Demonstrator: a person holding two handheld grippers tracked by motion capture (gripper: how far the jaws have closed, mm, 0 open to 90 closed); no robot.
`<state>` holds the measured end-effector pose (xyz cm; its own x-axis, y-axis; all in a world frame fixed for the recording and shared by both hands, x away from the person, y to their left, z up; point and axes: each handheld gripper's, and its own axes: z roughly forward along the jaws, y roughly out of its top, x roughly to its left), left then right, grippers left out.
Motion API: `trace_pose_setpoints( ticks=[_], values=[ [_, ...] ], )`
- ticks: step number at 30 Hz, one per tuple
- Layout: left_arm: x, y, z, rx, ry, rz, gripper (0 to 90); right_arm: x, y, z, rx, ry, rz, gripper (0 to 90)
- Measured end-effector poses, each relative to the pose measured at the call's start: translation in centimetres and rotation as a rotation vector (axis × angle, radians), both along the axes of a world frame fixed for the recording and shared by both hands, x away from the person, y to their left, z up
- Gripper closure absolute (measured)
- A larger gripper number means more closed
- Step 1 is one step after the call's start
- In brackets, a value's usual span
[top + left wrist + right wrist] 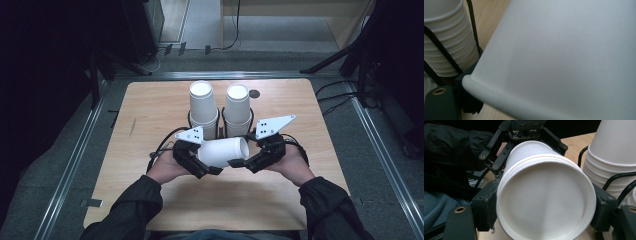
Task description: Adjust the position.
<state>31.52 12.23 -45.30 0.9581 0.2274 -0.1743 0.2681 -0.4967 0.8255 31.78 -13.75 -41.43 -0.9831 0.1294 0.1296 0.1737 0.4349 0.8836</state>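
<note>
Paper cup (223, 151), light and easily crushed, lies sideways between both grippers, left gripper (197, 161) clamped on its body, right gripper (250, 161) on its rim.

In the high view the wooden table (150, 110) is evenly lit from above while the upper left and upper right of the frame sink into near-black, and the white cups (202, 102) at centre are bright enough to lose surface detail. The left gripper view is soft and out of focus — a white cup wall (564, 57) across the centre and right shows a faint grey shadow band. The right gripper view is sharper at centre, with the 2 lower corners blurred and the upper left dark.
</note>
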Motion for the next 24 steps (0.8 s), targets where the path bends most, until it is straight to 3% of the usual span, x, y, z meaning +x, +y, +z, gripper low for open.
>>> trace_pose_setpoints(
  ticks=[3,7,18,21,24],
  values=[
    [0.0,0.1,0.2,-0.01,0.007,-0.013,9.4,0.0,0.0,0.0,0.025,-0.002,0.008,23.6],
    [0.1,0.4,0.5,-0.008,0.018,-0.025,9.6,0.0,-0.1,0.0,0.025,0.014,-0.004,14.3],
    [0.4,1.5,0.6,0.057,0.034,0.025,9.5,0.3,-0.9,-0.7,-0.038,0.033,-0.032,14.0],
    [0.6,2.2,0.7,0.09,0.043,0.04,9.5,0.3,-0.8,-1.3,-0.119,-0.012,-0.046,14.9],
    [0.5,2.6,0.8,0.097,0.03,0.047,9.5,0.3,-0.8,-1.6,-0.157,-0.024,-0.054,15.0]
  ],
)
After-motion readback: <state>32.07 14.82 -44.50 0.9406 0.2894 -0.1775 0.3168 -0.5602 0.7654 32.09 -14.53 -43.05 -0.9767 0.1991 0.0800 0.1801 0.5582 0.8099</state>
